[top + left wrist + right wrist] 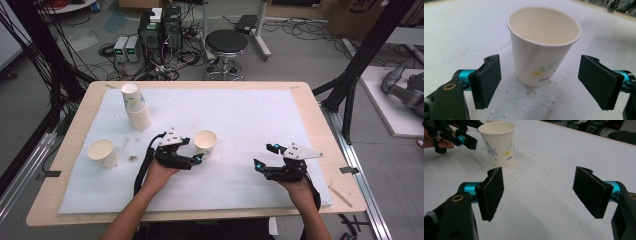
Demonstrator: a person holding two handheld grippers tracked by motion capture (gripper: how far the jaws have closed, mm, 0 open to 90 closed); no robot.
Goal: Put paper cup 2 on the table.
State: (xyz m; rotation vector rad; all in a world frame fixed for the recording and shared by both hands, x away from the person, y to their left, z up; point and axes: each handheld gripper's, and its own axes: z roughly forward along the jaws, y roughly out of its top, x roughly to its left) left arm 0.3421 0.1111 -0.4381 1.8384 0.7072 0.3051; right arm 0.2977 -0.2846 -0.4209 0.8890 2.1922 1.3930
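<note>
A white paper cup [205, 141] with a flower print stands upright near the middle of the white foam mat [250, 110]. My left gripper [192, 150] is right beside it, on its left. In the left gripper view the cup [544, 50] stands just ahead of the wide-apart black pads [486, 80], and neither pad touches it. My right gripper [264, 156] hovers open over bare mat at the front right, with nothing between its pads [491, 192]. The right gripper view has the same cup [499, 143] farther off, with the left gripper [461, 137] beside it.
A leaning stack of paper cups [136, 106] stands at the back left of the mat. A single cup [102, 152] stands at the left, near the mat's edge. Beyond the wooden table [305, 90] are a black stool [226, 45], cables and equipment.
</note>
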